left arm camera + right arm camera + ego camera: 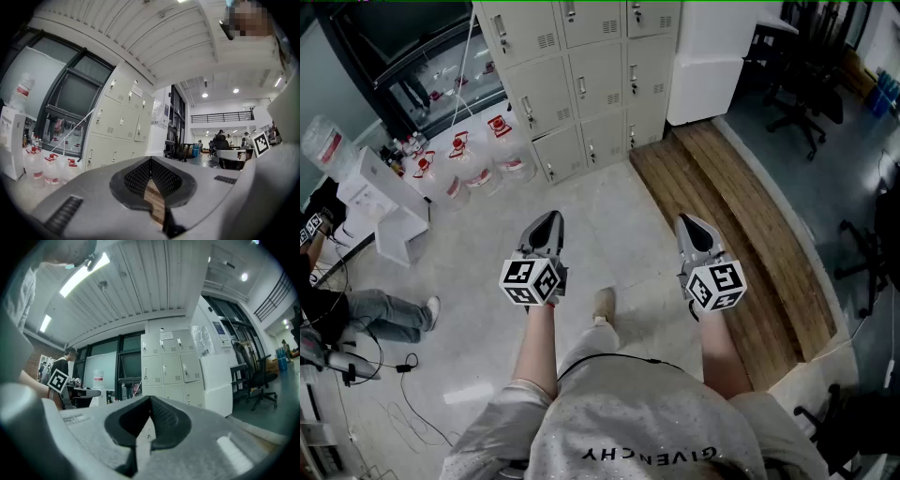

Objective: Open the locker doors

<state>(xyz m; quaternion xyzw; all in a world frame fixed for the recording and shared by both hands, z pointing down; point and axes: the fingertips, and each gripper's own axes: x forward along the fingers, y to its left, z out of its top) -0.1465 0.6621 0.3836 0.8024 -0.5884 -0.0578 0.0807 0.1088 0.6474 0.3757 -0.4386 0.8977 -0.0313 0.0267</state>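
The beige lockers (pixel 581 84) stand against the far wall, three columns wide, with every visible door closed. They also show in the left gripper view as lockers (pixel 119 124) and in the right gripper view as lockers (pixel 168 366). Both grippers are held out in front of me at waist height, well short of the lockers and pointing toward them. The left gripper (pixel 551 218) is shut with nothing in it, its tips meeting (pixel 151 160). The right gripper (pixel 684 222) is also shut and empty, tips together (pixel 150 399).
Several large water bottles (pixel 483 164) stand on the floor left of the lockers, by a white dispenser (pixel 370 192). A raised wooden platform (pixel 741 234) runs along the right, with a white cabinet (pixel 705 66) and office chairs (pixel 806 89) beyond. A person (pixel 356 314) sits at far left.
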